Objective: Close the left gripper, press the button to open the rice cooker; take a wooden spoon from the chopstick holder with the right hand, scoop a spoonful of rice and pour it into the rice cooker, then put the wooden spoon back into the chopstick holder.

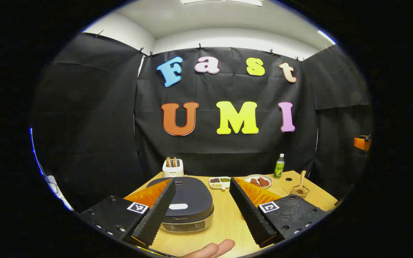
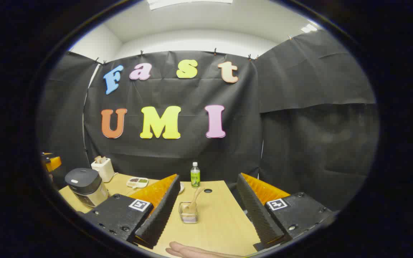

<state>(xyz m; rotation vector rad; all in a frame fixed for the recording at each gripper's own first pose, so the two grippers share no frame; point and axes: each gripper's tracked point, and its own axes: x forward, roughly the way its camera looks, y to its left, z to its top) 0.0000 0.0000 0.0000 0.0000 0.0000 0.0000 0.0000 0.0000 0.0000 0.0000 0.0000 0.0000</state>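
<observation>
Wooden table (image 1: 228, 222) against black cloth. Cooker (image 1: 186, 204), lid down, partly hidden behind the left gripper (image 1: 204, 209), whose fingers are spread wide, holding nothing. Right gripper (image 2: 206, 215) likewise spread and empty, with the holder (image 2: 188, 212) and spoon (image 2: 196, 198) between its fingers. Rice cannot be made out.

The table (image 1: 228, 222) looks like pale wood-grain laminate, smooth and lightly sheened. At lower centre of the left gripper view, the rice cooker (image 1: 186, 206) has a dark matt plastic lid over a shinier metallic band. The wooden spoon (image 2: 196, 197) stands in a clear, glossy chopstick holder (image 2: 188, 212) at lower centre of the right gripper view. Behind, the bottle (image 2: 195, 175) is glossy plastic; the toaster (image 1: 172, 167) smooth, pale plastic.
</observation>
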